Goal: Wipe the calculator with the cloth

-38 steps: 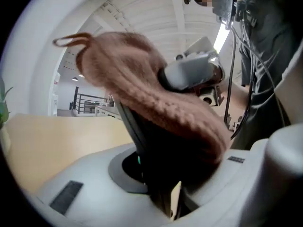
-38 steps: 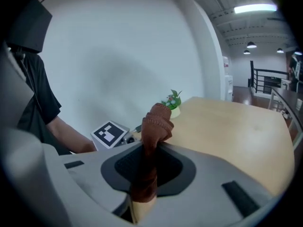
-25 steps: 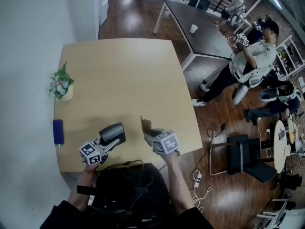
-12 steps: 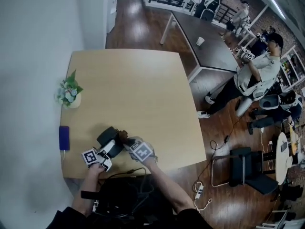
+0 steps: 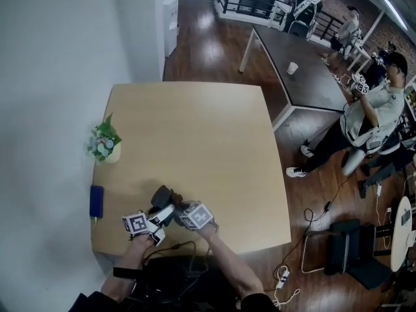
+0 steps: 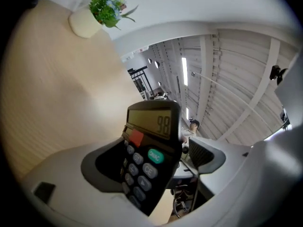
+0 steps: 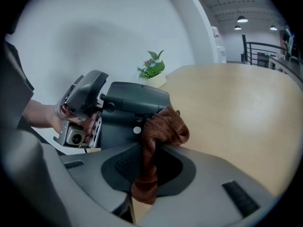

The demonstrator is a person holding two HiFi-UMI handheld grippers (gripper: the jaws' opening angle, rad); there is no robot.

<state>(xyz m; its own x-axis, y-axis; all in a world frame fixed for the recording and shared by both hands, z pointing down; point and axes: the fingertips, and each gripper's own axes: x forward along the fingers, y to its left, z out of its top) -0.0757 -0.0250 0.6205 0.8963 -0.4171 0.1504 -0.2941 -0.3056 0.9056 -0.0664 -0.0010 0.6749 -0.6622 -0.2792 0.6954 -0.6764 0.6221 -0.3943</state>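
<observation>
The dark calculator [image 6: 152, 148], its display lit, stands tilted between the jaws of my left gripper [image 6: 154, 157]. Those jaws have just been opening. The calculator leans on one pad, and a gap shows to the other pad [image 6: 208, 155]. In the head view the calculator [image 5: 161, 195] sits near the table's front edge, with the left gripper [image 5: 156, 218] just behind it. My right gripper [image 7: 151, 174] is shut on a brown cloth [image 7: 158, 136]. The cloth's bunched end touches the calculator's grey back [image 7: 135, 110]. In the head view the right gripper [image 5: 183, 208] and the cloth [image 5: 177, 202] are beside the calculator.
The wooden table [image 5: 195, 135] carries a small potted plant [image 5: 104, 145] at its left edge and a blue flat device [image 5: 97, 201] nearer the front. A white wall runs along the left. A dark table with a cup [image 5: 293, 67] and several people are farther off at the right.
The right gripper with the cloth moved left and down to the calculator, and the cloth now touches it. Both grippers now sit close together near the table's front edge.
</observation>
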